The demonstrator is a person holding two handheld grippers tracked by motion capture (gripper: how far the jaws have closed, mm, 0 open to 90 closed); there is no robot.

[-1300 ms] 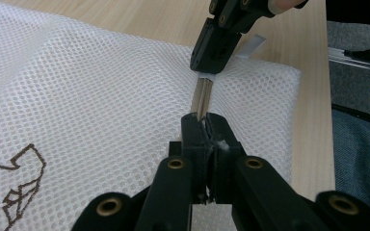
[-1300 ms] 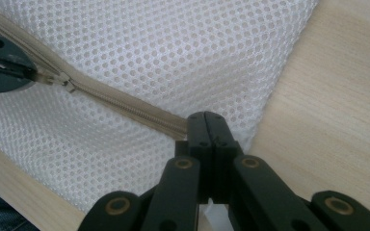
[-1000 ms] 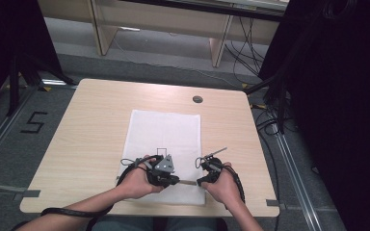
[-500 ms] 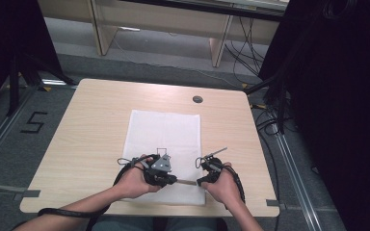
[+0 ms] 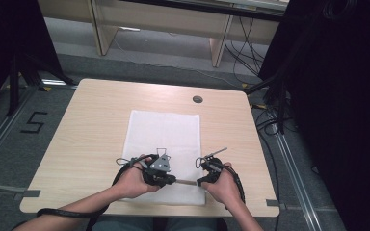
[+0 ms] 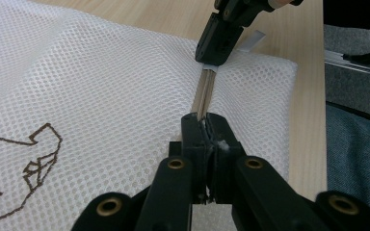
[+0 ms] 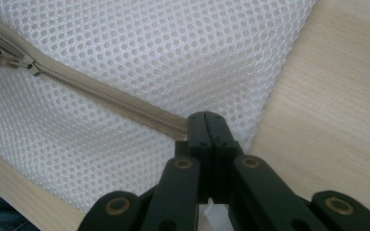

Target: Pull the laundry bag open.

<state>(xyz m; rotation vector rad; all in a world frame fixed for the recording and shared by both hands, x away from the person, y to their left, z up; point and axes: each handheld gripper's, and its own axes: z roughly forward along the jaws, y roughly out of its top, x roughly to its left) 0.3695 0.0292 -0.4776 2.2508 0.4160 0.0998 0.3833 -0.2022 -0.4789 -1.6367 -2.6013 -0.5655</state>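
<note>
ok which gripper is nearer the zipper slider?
Left. The left gripper is clamped at the zipper slider; the right gripper pinches the zipper's far end by the mesh bag corner.

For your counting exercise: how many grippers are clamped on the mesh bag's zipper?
2. The left gripper is shut at the zipper slider, near the bag's middle. The right gripper is shut on the zipper's end by the bag's right edge.

A lab: floor rails point(image 5: 289, 159), loose cables point(image 5: 250, 43), numbered floor mark point(image 5: 33, 122).
</note>
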